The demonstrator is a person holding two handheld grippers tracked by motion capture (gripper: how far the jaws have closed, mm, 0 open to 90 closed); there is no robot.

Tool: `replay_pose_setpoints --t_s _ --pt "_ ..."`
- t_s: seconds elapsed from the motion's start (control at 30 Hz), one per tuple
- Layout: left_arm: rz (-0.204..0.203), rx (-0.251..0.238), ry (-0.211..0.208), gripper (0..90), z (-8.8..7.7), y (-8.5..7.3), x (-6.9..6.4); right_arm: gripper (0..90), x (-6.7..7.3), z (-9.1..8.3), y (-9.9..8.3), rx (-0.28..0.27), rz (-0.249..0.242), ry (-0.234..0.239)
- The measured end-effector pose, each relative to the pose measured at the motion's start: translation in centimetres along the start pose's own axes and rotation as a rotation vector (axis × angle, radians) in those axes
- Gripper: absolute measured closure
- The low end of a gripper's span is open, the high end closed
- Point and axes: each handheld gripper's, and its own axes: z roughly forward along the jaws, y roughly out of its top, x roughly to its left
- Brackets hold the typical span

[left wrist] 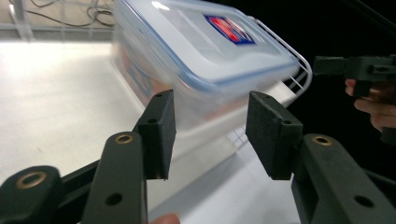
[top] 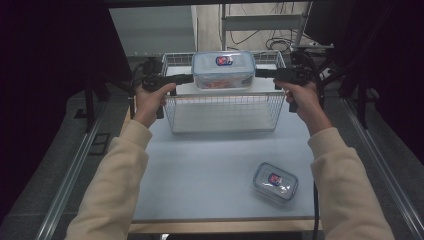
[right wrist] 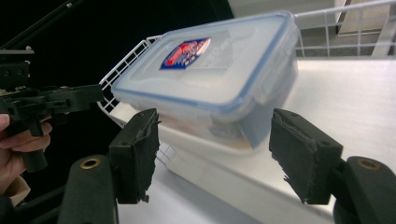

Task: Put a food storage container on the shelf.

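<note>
The large container (left wrist: 205, 60) is motion-blurred in both gripper views; its far left corner is cut off.

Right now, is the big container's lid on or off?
On. The big container above the wire basket has its blue-rimmed lid seated flat, side flaps folded down.

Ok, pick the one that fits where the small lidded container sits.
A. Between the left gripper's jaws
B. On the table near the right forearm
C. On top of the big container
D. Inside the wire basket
B: the small lidded container lies on the table, outside the wire basket.
</note>
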Motion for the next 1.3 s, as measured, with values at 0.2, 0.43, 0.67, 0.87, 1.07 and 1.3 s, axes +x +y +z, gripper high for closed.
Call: replay_pose_setpoints --t_s 0.2,0.43,0.67,0.87,1.07,1.3 --pt "0.027 -0.003 -0.007 47.1 -0.8 -1.5 -0.9 31.3 -0.3 -1.5 -1.8 -0.006 -0.014 0.014" --pt "0.063 0.021 -0.012 44.0 -1.4 -3.9 -1.3 30.8 -0.3 -2.3 -3.9 -0.009 -0.045 0.042" --pt "0.07 0.012 -0.043 41.1 -1.9 -7.0 -1.6 29.9 -0.9 -3.0 -7.0 0.013 -0.045 0.067" --pt "0.063 0.015 -0.072 39.5 -2.3 -10.1 -1.9 29.8 -1.5 -3.6 -10.2 0.033 -0.053 0.088" --pt "0.078 0.022 -0.062 38.5 -2.7 -12.2 -2.0 29.3 -1.6 -4.1 -13.2 0.062 -0.079 0.089" --pt "0.063 0.04 -0.062 36.7 -2.8 -14.7 -2.1 29.1 -1.9 -4.5 -15.9 0.081 -0.07 0.089"
